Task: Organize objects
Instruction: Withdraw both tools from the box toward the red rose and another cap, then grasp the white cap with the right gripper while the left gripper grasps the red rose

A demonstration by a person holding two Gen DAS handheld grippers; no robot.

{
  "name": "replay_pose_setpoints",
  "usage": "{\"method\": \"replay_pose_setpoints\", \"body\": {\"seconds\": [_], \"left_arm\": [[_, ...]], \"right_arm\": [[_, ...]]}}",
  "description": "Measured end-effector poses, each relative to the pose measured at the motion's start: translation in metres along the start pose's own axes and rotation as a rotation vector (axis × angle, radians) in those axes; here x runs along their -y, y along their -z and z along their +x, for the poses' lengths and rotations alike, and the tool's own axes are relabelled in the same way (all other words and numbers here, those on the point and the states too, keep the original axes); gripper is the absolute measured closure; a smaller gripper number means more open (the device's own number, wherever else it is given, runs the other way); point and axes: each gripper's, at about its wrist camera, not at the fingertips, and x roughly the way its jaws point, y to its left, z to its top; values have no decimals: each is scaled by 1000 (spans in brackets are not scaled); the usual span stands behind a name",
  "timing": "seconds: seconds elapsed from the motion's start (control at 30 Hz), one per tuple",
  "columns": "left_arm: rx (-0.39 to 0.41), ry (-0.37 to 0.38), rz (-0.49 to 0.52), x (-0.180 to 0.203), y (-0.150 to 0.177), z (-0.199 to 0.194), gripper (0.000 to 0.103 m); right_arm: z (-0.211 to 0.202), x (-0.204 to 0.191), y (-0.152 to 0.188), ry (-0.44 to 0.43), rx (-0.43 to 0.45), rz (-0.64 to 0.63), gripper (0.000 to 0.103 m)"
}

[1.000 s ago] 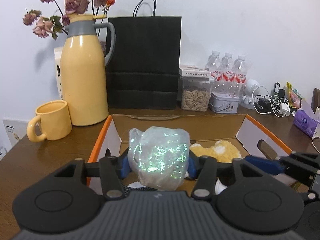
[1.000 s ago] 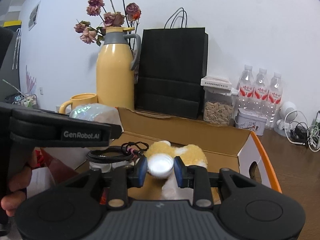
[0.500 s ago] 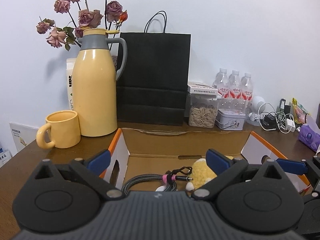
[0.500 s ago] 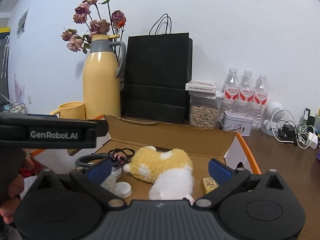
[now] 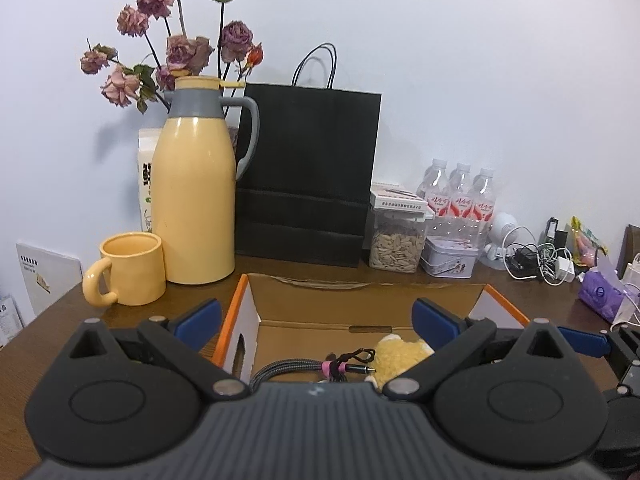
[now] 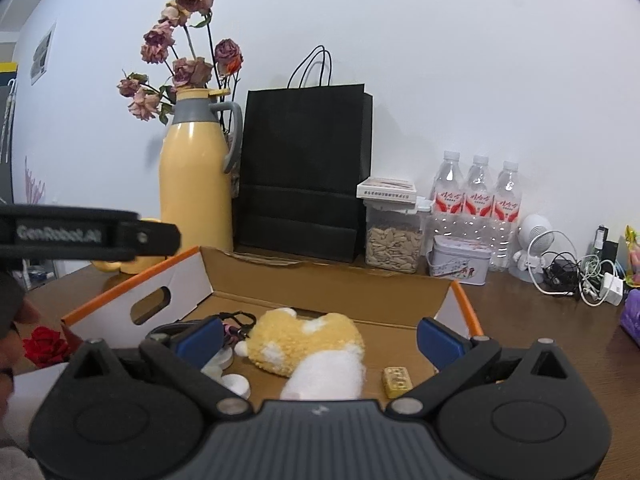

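"GenRobot.AI" in white on the left gripper's [image 6: 80, 236] black side, blurred but legible. Water bottles [image 6: 478, 200] carry red labels with white script, unreadable. Carton [image 5: 146, 184] behind the jug shows a large black character, partly hidden.

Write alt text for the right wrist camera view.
An open hand-held gripper hovers over a cardboard box holding a yellow plush toy, white caps, a coiled cable and a small gold block. Behind stand a yellow thermos and black paper bag.
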Motion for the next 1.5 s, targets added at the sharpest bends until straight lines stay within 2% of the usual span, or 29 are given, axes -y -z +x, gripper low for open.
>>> {"method": "replay_pose_setpoints", "body": {"seconds": [0.37,0.67,0.9,1.0,1.07,1.17,1.23,1.33,1.5], "left_arm": [[-35,1,-5,-28,1,-46,0],[-91,-52,4,-61,27,-87,0],[-159,-116,-9,-89,50,-106,0],[-186,-141,-26,-100,58,-111,0],[-194,-156,-37,-106,61,-115,0],[-203,-170,-48,-114,65,-120,0],[-215,-182,-54,-119,69,-121,0],[-233,-198,-67,-125,74,-121,0],[-240,-208,-80,-131,76,-121,0]], "right_arm": [[-52,20,7,-9,-44,-29,0],[-98,34,35,-10,-110,-26,0],[-101,33,62,-35,-200,-36,0],[-96,32,70,-61,-238,-31,10],[-92,31,74,-73,-258,-33,27],[-85,29,78,-84,-281,-35,41],[-81,29,79,-86,-290,-32,43],[-76,30,79,-87,-299,-26,55],[-69,27,81,-94,-313,-25,63]]}}
